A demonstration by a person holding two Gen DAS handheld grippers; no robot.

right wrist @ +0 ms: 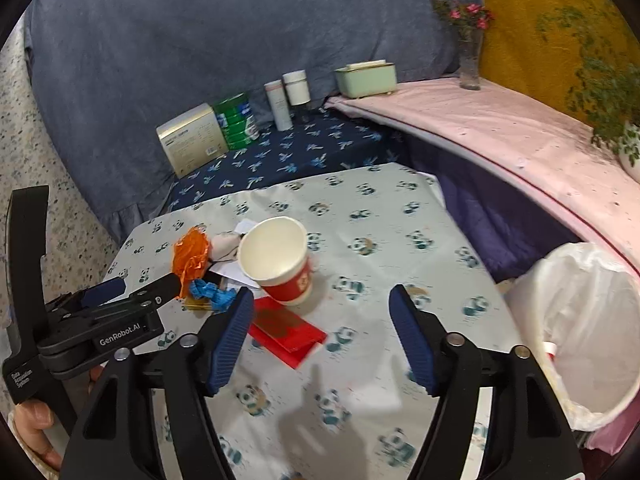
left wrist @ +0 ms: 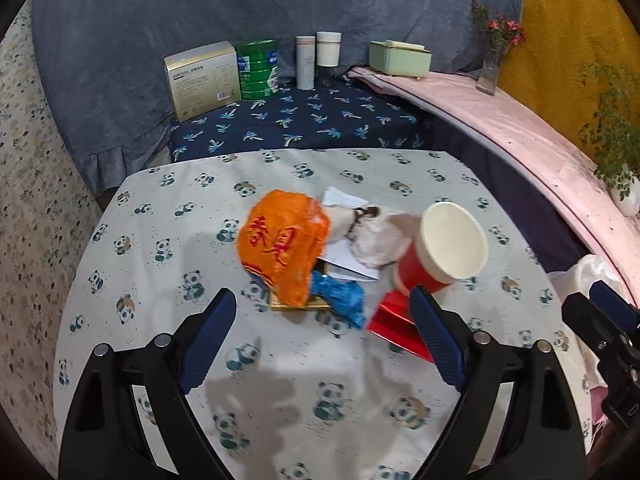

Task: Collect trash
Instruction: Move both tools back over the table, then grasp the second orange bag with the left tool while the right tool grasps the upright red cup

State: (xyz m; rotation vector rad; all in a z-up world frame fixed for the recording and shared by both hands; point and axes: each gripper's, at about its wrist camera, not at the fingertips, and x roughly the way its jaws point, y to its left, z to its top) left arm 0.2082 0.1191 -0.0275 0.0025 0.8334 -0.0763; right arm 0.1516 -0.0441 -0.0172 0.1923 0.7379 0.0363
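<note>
Nearest the left wrist camera, the left gripper [left wrist: 324, 304] fills the bottom of the frame, its blue-padded jaws spread wide with nothing between them, angled down at the panda-print table [left wrist: 160, 208]. Beyond the fingertips, at mid-frame, lies the trash: an orange wrapper [left wrist: 280, 240] over a blue wrapper [left wrist: 340, 296], crumpled paper [left wrist: 376, 240] behind, and to the right a tilted red paper cup [left wrist: 444, 252] beside a red envelope [left wrist: 392, 328]. At the right edge the right gripper shows only in part.

From the right wrist camera, the right gripper [right wrist: 322, 312] likewise fills the bottom, jaws apart and empty, pointing down at the tablecloth. The cup sits just above the left jaw, with the red envelope under and beside it. At the left edge the left gripper reaches toward the orange wrapper, a hand [right wrist: 34, 426] gripping its handle at lower left. A white-lined trash bin [right wrist: 580, 320] stands at the right, beside the table.
</note>
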